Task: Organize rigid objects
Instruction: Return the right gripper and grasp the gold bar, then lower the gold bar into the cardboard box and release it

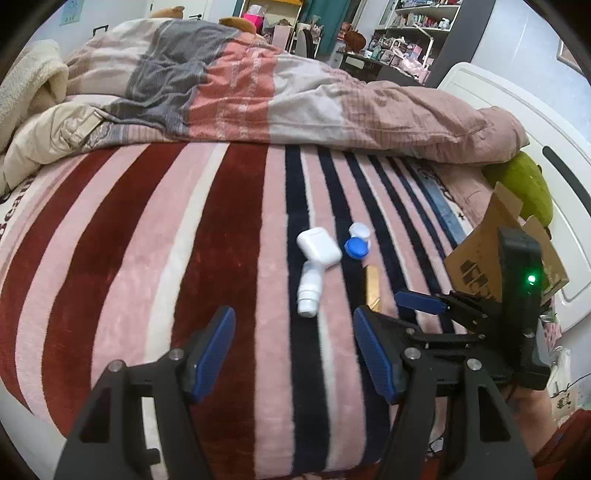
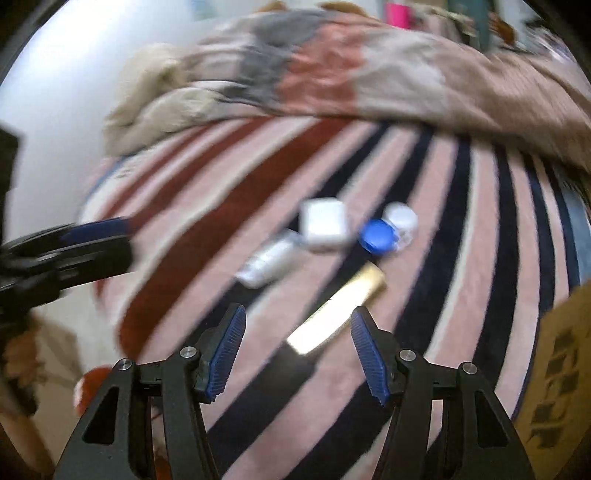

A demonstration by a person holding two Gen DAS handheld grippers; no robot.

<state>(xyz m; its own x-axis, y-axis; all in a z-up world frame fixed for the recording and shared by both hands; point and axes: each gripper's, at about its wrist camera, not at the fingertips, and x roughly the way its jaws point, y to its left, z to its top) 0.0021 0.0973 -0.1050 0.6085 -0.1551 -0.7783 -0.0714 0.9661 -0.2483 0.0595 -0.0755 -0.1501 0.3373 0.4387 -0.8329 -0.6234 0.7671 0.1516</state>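
Note:
On the striped blanket (image 1: 184,258) lie a white earbud case (image 1: 318,246), a small white bottle (image 1: 308,291), a blue-and-white contact lens case (image 1: 356,242) and a gold bar-shaped object (image 1: 373,290). My left gripper (image 1: 295,336) hovers open just short of the bottle, nothing between its fingers. The right wrist view is blurred: my right gripper (image 2: 297,338) stands open over the near end of the gold object (image 2: 340,310), with the earbud case (image 2: 325,225), bottle (image 2: 267,262) and lens case (image 2: 388,232) beyond. The right gripper (image 1: 421,302) also shows in the left wrist view.
A rumpled quilt (image 1: 258,85) is heaped across the bed beyond the objects. A cardboard box (image 1: 491,258) and a green plush item (image 1: 528,184) sit at the right edge against a white footboard (image 1: 517,110). Cluttered shelves (image 1: 406,33) stand at the back.

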